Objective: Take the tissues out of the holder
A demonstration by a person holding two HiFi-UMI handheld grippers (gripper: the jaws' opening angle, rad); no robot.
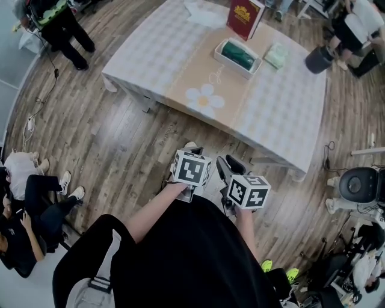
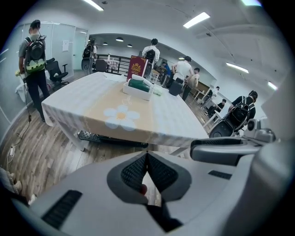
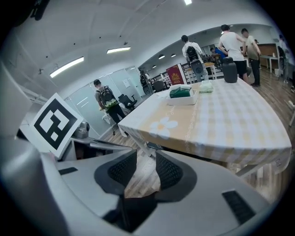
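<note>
A white, open-topped rectangular holder (image 1: 232, 65) sits flat on the surface (image 1: 277, 102), just in front of the upright red box (image 1: 243, 17). A dark green tissue pack (image 1: 237, 54) lies lengthwise inside it.

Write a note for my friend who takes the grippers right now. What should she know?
Left gripper: jaws shut, nothing in them.
Right gripper: jaws apart, nothing between them.
Both are out over the floor, short of the table.
The holder sits on the table's far side with a dark green pack inside. A pale green pack lies beside it.
Done: nothing visibly taken out yet.
Left: get to the table and lift the pack out of the holder.
</note>
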